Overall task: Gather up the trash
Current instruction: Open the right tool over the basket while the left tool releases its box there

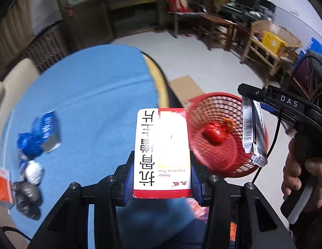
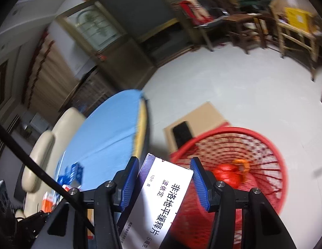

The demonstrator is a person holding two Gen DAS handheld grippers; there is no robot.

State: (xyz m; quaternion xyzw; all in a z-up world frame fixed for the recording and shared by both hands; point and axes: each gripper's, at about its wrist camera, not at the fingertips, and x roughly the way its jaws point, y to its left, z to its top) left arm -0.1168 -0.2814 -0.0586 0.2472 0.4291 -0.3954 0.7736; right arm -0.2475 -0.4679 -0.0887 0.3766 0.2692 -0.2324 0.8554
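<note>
My left gripper [image 1: 162,166] is shut on a red-and-white medicine box [image 1: 162,145], held above the edge of the blue-clothed table [image 1: 88,93]. My right gripper [image 2: 164,166] is shut on a tilted white-and-purple medicine box [image 2: 167,197]. In the left wrist view that right gripper [image 1: 254,101] hangs its barcoded box [image 1: 253,132] over the rim of a red mesh basket [image 1: 229,159]. The basket [image 2: 264,139] stands on the floor and holds a crumpled red wrapper [image 2: 227,175] and an orange scrap [image 2: 242,164].
Trash lies on the table's left side: a blue box [image 1: 49,131], a blue wrapper [image 1: 29,145], a white ball [image 1: 34,171], a black bag [image 1: 27,197], an orange box [image 1: 3,184]. Flat cardboard [image 2: 196,120] lies beside the basket. A beige chair [image 2: 57,128] stands behind the table.
</note>
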